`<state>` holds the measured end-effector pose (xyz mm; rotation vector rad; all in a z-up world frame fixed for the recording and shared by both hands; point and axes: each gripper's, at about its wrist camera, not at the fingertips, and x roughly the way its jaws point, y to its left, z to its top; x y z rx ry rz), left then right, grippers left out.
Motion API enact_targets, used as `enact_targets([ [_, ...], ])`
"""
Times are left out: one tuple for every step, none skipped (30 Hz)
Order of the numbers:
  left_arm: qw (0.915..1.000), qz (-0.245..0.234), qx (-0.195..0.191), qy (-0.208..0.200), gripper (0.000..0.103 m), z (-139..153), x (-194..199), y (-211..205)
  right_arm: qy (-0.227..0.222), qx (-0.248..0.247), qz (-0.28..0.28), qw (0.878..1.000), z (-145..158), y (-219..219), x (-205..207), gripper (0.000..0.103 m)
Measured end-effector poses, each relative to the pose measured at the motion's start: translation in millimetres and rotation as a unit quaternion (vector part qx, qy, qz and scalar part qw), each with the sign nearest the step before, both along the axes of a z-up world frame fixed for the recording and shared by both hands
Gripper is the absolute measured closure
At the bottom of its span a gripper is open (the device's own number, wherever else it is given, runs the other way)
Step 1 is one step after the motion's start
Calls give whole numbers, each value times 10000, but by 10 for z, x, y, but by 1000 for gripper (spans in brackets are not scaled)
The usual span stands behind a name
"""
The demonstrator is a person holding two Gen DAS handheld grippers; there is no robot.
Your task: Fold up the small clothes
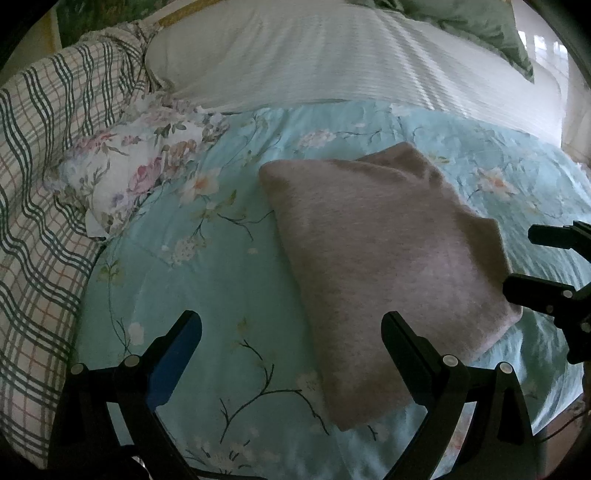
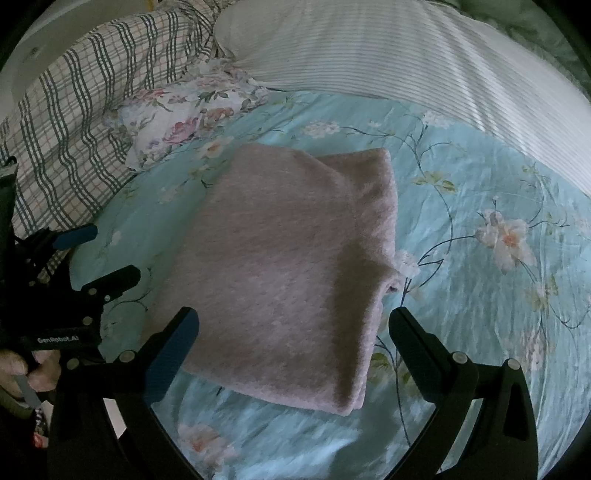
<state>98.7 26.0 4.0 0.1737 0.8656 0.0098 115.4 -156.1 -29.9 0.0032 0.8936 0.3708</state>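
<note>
A pink knitted garment [image 1: 384,266] lies folded into a flat rectangle on the light blue floral bedspread [image 1: 207,288]. It also shows in the right wrist view [image 2: 280,273]. My left gripper [image 1: 291,328] is open and empty, just above the garment's near left edge. My right gripper [image 2: 293,325] is open and empty, over the garment's near edge. The right gripper also shows at the right edge of the left wrist view [image 1: 521,258], open beside the garment. The left gripper shows at the left of the right wrist view [image 2: 114,254], held by a hand.
A green-checked cloth [image 1: 44,206] is bunched along the left. A floral cloth [image 1: 136,166] lies beside it. A white striped quilt [image 1: 332,55] covers the far side of the bed, with a green pillow [image 1: 491,26] at the far right.
</note>
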Motion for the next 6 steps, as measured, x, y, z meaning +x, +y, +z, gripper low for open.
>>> enact_targets([
  [10000, 14, -11, 13, 5, -2, 10, 7, 6, 12, -7, 10000, -6, -11, 14, 1],
  [10000, 33, -18, 19, 5, -2, 13, 16, 14, 27, -28, 10000, -10, -23, 28, 1],
  [10000, 63, -26, 29, 5, -3, 16, 23, 15, 36, -39, 10000, -14, -32, 35, 1],
  [9999, 86, -34, 40, 5, -4, 21, 31, 14, 52, -49, 10000, -22, -45, 47, 1],
  [9999, 114, -31, 48, 5, -5, 25, 37, 21, 58, -55, 10000, -32, -50, 62, 1],
  [9999, 130, -32, 50, 5, -8, 24, 40, 21, 58, -55, 10000, -32, -50, 62, 1],
])
